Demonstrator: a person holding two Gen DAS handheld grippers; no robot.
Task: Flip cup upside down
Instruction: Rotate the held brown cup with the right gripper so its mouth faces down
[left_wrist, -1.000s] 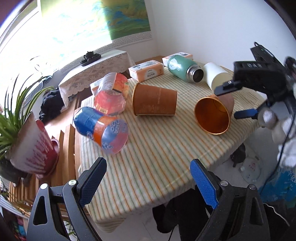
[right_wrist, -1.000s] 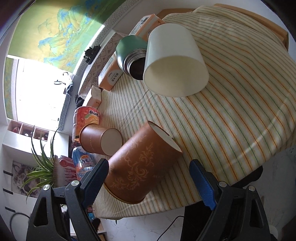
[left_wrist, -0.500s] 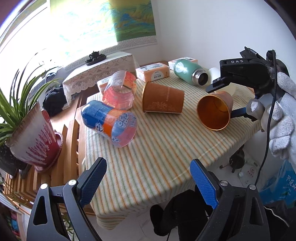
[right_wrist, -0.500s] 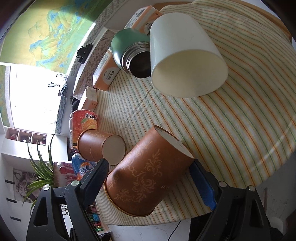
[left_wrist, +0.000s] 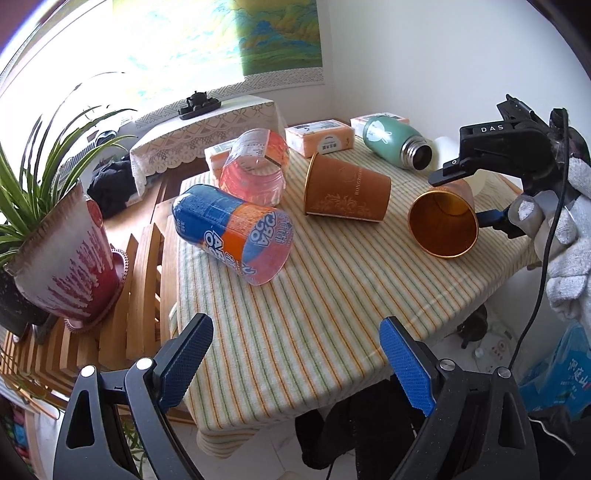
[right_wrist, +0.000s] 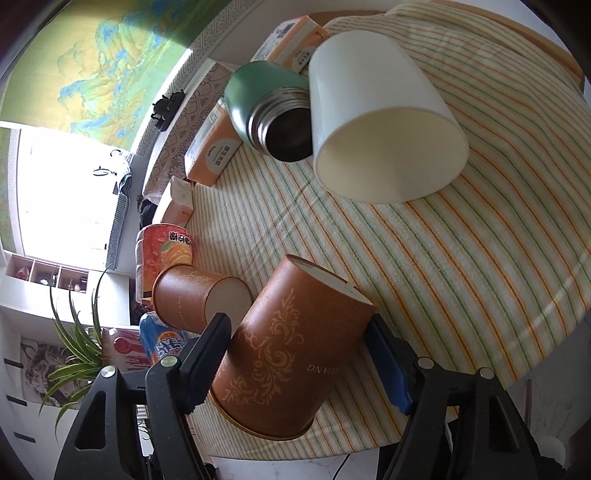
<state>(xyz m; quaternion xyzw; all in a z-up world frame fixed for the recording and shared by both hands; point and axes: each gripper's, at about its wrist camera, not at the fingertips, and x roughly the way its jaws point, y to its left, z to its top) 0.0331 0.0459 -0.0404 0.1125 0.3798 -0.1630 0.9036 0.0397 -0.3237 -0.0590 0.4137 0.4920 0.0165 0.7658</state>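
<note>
Left gripper (left_wrist: 295, 354) is hanging over the near edge of the striped table (left_wrist: 332, 302), jaws spread wide, gripping nothing. Ahead of it, left to right: blue-orange tub (left_wrist: 232, 232), red tub (left_wrist: 255, 166), second brown cup (left_wrist: 345, 192), green flask (left_wrist: 395, 142), all lying on their sides. Target brown cup (right_wrist: 291, 354) is lying on its side at the right end, gold mouth toward the table edge. Right gripper (right_wrist: 295, 358) is straddling its mid-wall, pads touching or nearly so; can't tell if clamped. Cup looks like thin, light, crushable paper, probably slick, so squeezing gently mid-body seems best. White cup (right_wrist: 380, 118) is lying beyond.
</note>
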